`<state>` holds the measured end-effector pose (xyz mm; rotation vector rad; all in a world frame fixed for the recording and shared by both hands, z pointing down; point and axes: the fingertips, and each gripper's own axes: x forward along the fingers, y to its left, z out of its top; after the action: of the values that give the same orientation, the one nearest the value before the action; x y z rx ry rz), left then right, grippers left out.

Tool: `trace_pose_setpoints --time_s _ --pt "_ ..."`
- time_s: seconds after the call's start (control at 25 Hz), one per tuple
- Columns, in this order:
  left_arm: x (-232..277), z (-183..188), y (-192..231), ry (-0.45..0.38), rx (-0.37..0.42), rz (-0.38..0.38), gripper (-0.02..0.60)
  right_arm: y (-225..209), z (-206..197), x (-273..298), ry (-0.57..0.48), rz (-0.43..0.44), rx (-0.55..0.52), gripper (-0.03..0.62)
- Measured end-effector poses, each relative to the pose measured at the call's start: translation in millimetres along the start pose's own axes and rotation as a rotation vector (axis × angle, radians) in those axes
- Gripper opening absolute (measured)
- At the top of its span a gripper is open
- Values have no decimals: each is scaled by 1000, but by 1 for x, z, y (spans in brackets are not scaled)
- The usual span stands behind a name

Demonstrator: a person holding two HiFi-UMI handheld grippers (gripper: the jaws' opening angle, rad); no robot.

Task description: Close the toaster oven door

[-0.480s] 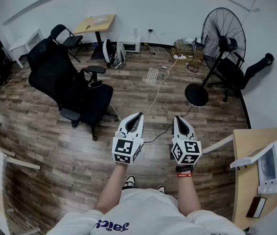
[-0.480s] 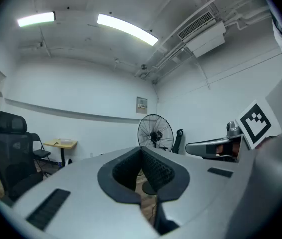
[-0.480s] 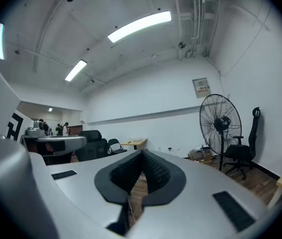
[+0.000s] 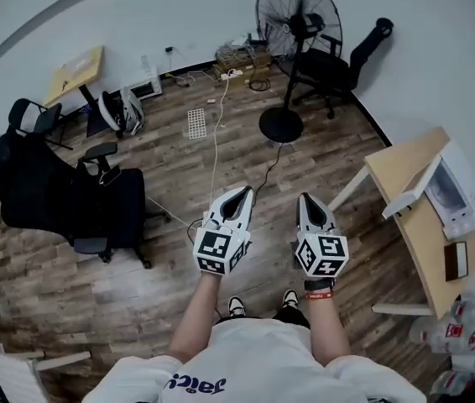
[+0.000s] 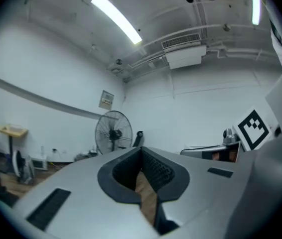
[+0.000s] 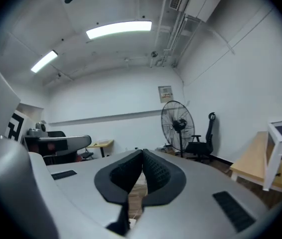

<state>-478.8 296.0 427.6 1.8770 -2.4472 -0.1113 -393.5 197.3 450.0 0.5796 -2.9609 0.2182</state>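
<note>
Toaster oven (image 4: pixel 456 188) stands open on wooden table (image 4: pixel 399 169).

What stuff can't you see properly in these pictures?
- Inside of the toaster oven: too small in the head view and seen from above; cut off by the right edge in the right gripper view.
- Wall sign: print too small in the left gripper view.
- Bottles: blurred at the head view's corner.

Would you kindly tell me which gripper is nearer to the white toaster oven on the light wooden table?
Right. The right gripper is over the floor, well to the left of the white toaster oven; the left gripper is beside it, farther left.
</note>
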Motion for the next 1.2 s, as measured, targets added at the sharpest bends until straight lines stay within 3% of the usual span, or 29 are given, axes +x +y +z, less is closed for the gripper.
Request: trace_pose_setpoints --time_s 0.08,0.32,0.52,0.88,1.2 --pt "20 -5 -29 30 -47 -114 18 -23 1 -19 4 -80 7 15" --pt "65 -6 -134 64 -9 -373 18 -100 8 -94 -19 -313 46 15" --pt "100 -12 -222 83 2 -536 18 -166 9 -153 -51 -467 74 15" --pt "170 -36 -382 131 -37 -742 18 -295 -3 -241 -64 -648 145 15" --pt "246 -49 -511 139 -24 -857 19 -423 7 -298 -88 -753 163 17"
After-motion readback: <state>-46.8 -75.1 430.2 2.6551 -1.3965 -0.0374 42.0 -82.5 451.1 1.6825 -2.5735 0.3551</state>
